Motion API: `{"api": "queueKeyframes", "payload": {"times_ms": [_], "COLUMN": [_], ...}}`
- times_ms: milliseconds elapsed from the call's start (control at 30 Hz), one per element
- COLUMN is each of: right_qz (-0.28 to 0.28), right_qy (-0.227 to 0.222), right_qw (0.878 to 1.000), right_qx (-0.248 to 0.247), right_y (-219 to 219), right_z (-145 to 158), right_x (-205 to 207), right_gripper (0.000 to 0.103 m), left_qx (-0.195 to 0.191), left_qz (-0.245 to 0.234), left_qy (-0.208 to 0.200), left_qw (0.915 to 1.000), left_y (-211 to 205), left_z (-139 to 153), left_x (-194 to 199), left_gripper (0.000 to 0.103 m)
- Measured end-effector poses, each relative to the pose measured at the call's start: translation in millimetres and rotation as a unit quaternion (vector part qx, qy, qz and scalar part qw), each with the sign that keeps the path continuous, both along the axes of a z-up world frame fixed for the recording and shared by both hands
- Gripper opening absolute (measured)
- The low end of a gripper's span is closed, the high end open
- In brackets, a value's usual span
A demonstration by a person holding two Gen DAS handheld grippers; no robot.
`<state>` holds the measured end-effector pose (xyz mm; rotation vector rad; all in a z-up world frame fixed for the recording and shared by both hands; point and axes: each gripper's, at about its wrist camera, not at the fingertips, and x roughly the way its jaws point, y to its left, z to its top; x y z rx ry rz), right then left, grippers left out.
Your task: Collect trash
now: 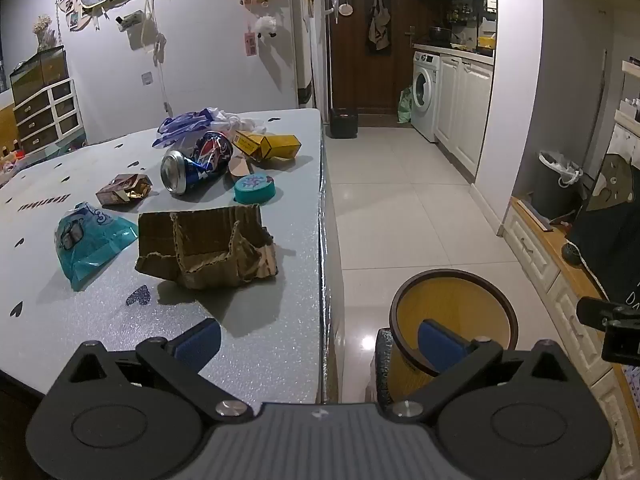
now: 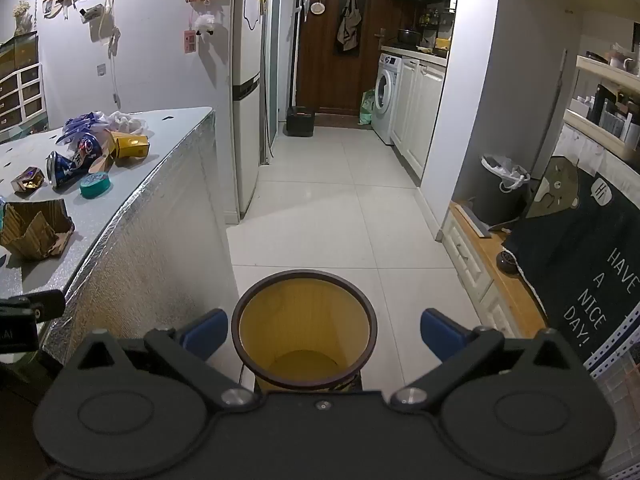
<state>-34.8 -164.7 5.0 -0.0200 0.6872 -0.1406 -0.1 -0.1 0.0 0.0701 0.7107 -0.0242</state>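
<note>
Starting out: both the left gripper [image 1: 320,342] and right gripper [image 2: 320,334] gape empty. Trash, torn cardboard [image 1: 206,248] nearest, litters the bench [image 1: 276,320] beside the yellow bin [image 2: 304,332]; next, reaching for cardboard.

Black gripper [image 2: 320,334], blue fingers [image 2: 204,330]

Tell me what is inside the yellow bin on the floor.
The round yellow bin with the dark rim looks empty: bare yellow wall and bottom show. Its nearest inner side is hidden below the rim.
</note>
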Motion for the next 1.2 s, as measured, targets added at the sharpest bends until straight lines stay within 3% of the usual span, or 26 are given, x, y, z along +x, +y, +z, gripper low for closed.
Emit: {"api": "queueKeyframes", "payload": {"times_ms": [1200], "right_qz": [0.001], "right_qy": [-0.003], "right_qw": [1.0], "right_qx": [0.0], "right_y": [7.2], "right_z": [2.5], "right_x": [-5.5], "right_gripper": [0.103], "left_qx": [-0.001], "left_qz": [-0.001], "left_qy": [-0.004], "left_qw": [1.0], "left_y": [-0.9], "left_z": [6.6], "left_x": [1.2], "left_gripper": [0.103]}}
